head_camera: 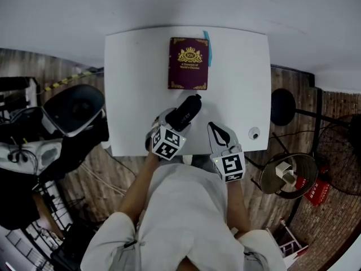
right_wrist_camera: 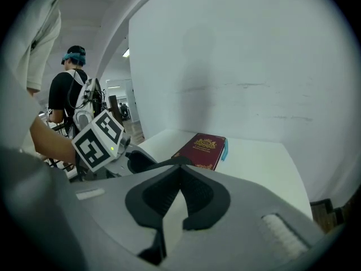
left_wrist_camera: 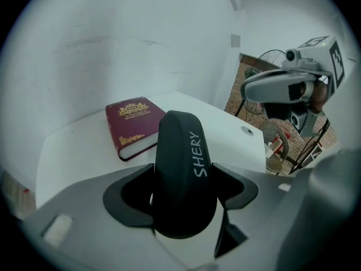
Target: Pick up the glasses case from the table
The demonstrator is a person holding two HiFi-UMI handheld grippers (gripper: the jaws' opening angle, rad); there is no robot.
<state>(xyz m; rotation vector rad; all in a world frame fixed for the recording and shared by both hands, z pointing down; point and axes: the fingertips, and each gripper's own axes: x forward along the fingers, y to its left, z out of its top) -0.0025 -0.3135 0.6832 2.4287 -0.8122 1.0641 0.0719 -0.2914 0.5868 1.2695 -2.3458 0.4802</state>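
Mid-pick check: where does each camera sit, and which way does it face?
Head view: on the person's head, facing down at the table; torso, left gripper, right gripper show.
Left gripper view: along fingers shut on the glasses case, toward the book.
Right gripper view: along shut, empty fingers, toward the wall; left gripper at left.
All share the book.

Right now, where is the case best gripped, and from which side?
Probably as the left tongs hold it: across the narrow width of the case, near its end, from the person's side. Its long, slim body fits between the jaws.
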